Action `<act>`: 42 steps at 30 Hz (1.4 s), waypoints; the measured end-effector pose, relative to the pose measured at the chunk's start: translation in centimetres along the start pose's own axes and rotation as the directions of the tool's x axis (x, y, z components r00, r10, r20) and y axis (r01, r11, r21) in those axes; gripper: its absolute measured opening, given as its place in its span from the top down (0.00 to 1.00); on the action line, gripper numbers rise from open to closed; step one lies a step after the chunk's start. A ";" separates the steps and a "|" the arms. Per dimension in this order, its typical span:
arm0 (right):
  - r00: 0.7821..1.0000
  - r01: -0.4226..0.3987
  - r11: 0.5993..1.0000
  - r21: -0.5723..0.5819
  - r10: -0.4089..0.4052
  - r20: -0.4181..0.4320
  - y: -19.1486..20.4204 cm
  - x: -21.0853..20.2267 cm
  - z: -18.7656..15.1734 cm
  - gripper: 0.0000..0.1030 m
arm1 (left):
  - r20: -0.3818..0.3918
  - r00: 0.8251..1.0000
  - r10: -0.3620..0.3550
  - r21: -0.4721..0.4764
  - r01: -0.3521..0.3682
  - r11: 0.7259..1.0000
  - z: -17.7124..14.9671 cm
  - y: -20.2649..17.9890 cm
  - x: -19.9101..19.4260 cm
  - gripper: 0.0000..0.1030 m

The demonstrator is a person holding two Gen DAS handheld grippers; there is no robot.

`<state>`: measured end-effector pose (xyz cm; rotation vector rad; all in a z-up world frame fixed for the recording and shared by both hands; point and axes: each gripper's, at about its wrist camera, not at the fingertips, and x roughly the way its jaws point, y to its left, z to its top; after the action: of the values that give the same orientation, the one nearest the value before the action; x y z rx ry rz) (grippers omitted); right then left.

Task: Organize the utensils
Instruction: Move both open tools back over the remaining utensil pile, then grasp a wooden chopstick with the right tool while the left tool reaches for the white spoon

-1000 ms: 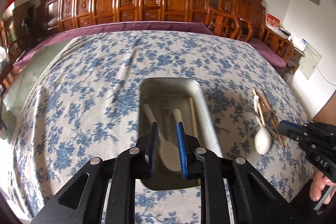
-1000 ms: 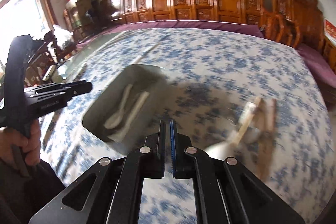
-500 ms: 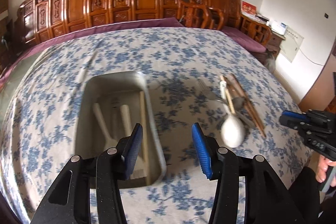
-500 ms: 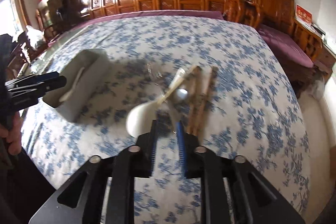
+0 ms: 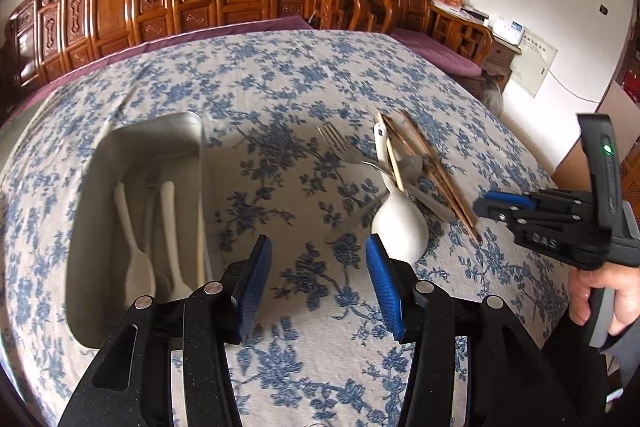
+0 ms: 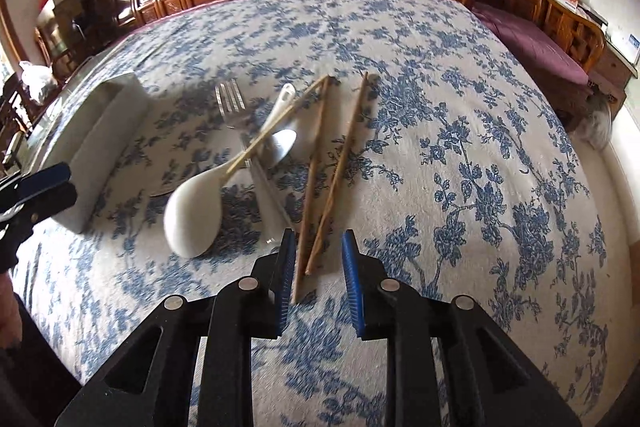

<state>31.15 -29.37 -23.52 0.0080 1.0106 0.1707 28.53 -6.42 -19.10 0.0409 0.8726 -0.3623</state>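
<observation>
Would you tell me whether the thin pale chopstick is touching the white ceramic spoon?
Touching: the right wrist view shows the pale chopstick lying across the spoon.

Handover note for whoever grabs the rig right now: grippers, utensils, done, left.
Left gripper: open, empty, over bare cloth between the tray and the pile.
Right gripper: open, holding nothing, the near ends of the two brown chopsticks between its fingers.
Done: two white spoons and other long pieces lie in the tray.
Left on the tablecloth: large white spoon, fork, metal spoon, pale chopstick across them, plus the brown pair.
Probable next step: close right on the brown pair and carry it to the tray.
</observation>
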 end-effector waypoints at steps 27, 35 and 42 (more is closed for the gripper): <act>0.997 0.074 0.996 -0.050 -0.075 -0.019 -2.4 2.8 1.0 0.94 | -0.022 1.000 0.020 0.078 -0.018 0.997 -0.8 -3.3 2.1 0.43; 0.998 0.051 0.999 0.017 -0.052 0.032 -3.0 2.5 0.4 0.94 | -0.032 0.999 0.008 0.094 -0.005 0.996 -0.5 -4.2 3.3 0.42; 0.999 0.044 0.999 -0.022 -0.043 0.025 -3.0 2.4 0.4 0.94 | -0.049 0.998 -0.048 0.056 0.051 0.997 0.9 -4.7 5.1 0.41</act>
<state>33.14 -31.94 -25.62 -0.0328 0.9832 0.1420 30.61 -12.47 -21.83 0.0815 0.9117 -0.4343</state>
